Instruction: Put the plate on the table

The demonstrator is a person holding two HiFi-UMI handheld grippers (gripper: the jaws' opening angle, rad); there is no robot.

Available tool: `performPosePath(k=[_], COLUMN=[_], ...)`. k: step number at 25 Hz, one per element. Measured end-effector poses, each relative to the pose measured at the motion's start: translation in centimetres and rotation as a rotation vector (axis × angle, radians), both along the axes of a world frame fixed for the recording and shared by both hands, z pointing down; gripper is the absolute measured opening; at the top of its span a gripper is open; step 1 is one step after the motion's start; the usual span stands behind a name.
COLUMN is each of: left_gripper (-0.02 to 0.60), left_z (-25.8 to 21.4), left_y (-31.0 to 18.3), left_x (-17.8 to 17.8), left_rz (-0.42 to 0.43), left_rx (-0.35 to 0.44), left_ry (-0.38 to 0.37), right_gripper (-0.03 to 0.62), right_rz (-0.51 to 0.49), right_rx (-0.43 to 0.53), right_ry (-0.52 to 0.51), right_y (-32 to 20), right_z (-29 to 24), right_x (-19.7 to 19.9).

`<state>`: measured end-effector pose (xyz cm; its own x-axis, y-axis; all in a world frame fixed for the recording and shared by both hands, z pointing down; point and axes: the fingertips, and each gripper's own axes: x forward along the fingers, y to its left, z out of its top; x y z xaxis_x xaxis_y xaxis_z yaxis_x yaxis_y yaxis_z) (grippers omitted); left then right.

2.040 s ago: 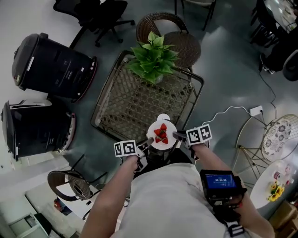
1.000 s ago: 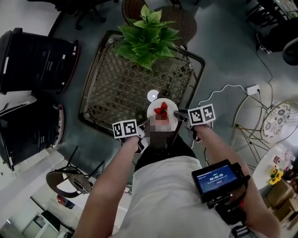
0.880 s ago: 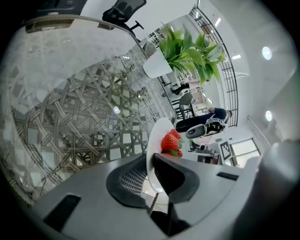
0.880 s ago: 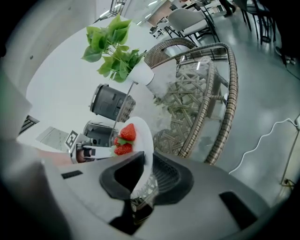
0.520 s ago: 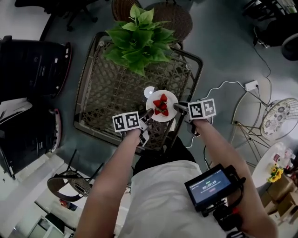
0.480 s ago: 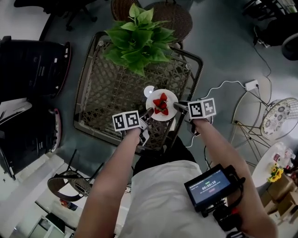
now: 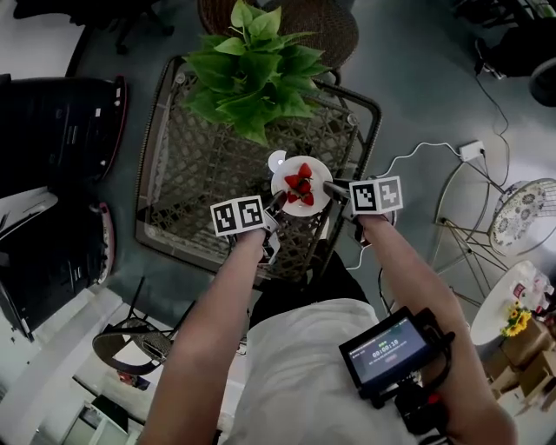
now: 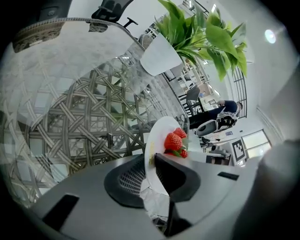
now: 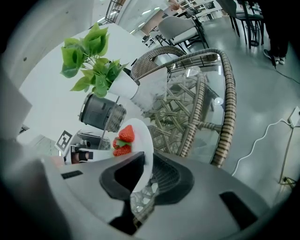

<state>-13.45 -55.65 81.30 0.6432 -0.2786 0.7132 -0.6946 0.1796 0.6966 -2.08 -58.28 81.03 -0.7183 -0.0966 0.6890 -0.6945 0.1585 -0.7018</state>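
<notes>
A small white plate (image 7: 301, 172) with strawberries (image 7: 299, 184) on it hangs just over the near right part of the wicker glass-top table (image 7: 213, 178). My left gripper (image 7: 276, 203) is shut on the plate's near left rim and my right gripper (image 7: 330, 188) is shut on its right rim. In the left gripper view the plate (image 8: 159, 136) stands edge-on between the jaws with the strawberries (image 8: 174, 140) beyond. The right gripper view shows the plate (image 9: 143, 136) pinched the same way, strawberries (image 9: 124, 138) on its left.
A potted green plant (image 7: 253, 65) stands at the table's far side. A small white disc (image 7: 276, 160) lies on the glass just left of the plate. Black bins (image 7: 48, 130) stand to the left, a wicker chair (image 7: 287, 22) beyond, a white cable (image 7: 417, 156) on the floor at right.
Both grippers have carried the plate forward, from over the table's near edge to further over the glass top. The grip on both rims is unchanged.
</notes>
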Motion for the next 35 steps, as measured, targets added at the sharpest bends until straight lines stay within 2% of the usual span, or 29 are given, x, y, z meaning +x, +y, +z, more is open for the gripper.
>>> performPosePath(k=[7, 15, 19, 24, 27, 35], left_gripper=[0.046, 0.058, 0.060, 0.059, 0.058, 0.058], left_z=[0.4, 0.3, 0.4, 0.1, 0.3, 0.2], left_y=[-0.1, -0.2, 0.0, 0.6, 1.0, 1.2], left_x=[0.0, -0.1, -0.1, -0.5, -1.4, -1.0], left_rz=[-0.009, 0.011, 0.014, -0.011, -0.023, 0.027], left_rx=[-0.028, -0.080, -0.075, -0.056, -0.057, -0.047], left_ry=[-0.005, -0.111, -0.106, -0.022, -0.035, -0.069], right_gripper=[0.057, 0.057, 0.057, 0.057, 0.057, 0.057], right_rz=[-0.019, -0.014, -0.001, 0.016, 0.009, -0.053], right_rx=[0.017, 0.026, 0.020, -0.005, 0.003, 0.060], right_ry=[0.052, 0.119, 0.123, 0.098, 0.110, 0.195], right_y=[-0.3, -0.5, -0.4, -0.4, -0.5, -0.3], right_z=[0.5, 0.5, 0.6, 0.6, 0.6, 0.4], right_x=[0.0, 0.1, 0.2, 0.3, 0.4, 0.0])
